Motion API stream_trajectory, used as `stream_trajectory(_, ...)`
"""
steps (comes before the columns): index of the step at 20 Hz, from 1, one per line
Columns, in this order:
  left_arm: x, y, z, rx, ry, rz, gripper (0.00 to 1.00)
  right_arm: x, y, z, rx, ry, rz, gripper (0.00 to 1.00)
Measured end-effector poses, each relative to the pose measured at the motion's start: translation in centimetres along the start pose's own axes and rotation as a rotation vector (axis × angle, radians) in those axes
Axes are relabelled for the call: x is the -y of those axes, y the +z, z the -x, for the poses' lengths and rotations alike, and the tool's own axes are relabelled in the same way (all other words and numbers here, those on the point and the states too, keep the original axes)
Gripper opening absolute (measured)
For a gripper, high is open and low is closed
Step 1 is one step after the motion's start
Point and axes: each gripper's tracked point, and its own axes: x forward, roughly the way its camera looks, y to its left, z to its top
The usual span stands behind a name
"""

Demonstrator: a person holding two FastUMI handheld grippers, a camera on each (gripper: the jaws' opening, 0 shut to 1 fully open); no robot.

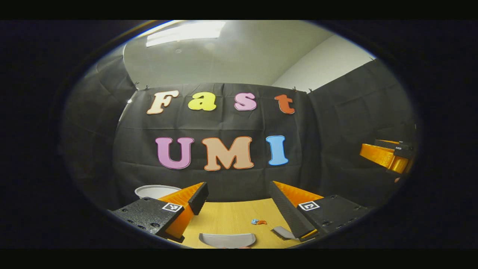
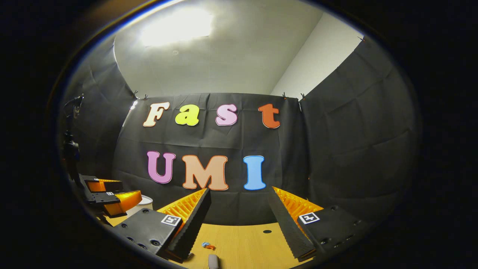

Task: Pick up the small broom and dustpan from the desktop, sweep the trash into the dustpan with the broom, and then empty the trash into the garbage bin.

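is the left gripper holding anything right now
No, the left gripper is open above the desk, with nothing between its fingers.

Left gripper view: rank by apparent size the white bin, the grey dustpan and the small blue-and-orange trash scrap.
1. Grey dustpan, partly cut off at the edge.
2. White bin, partly hidden; the two look alike, so their order is unsure.
3. Blue-and-orange trash scrap, clearly smallest.

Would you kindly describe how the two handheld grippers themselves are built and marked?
Each gripper, left and right, has two wedge-shaped fingers with ribbed faces, mounted on black blocks dotted with screw holes. Every block carries a small square black-and-white marker tag. The right gripper view also shows the left gripper's orange and black body.
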Motion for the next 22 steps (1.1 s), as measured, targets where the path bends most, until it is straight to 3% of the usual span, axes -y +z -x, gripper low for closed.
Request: stream_trajectory(22,-0.3,-0.7,-0.4,-0.019,0.039,-0.007,0.96,0.3,-1.2,-1.0,-0.037,0.008,0.023,0.98)
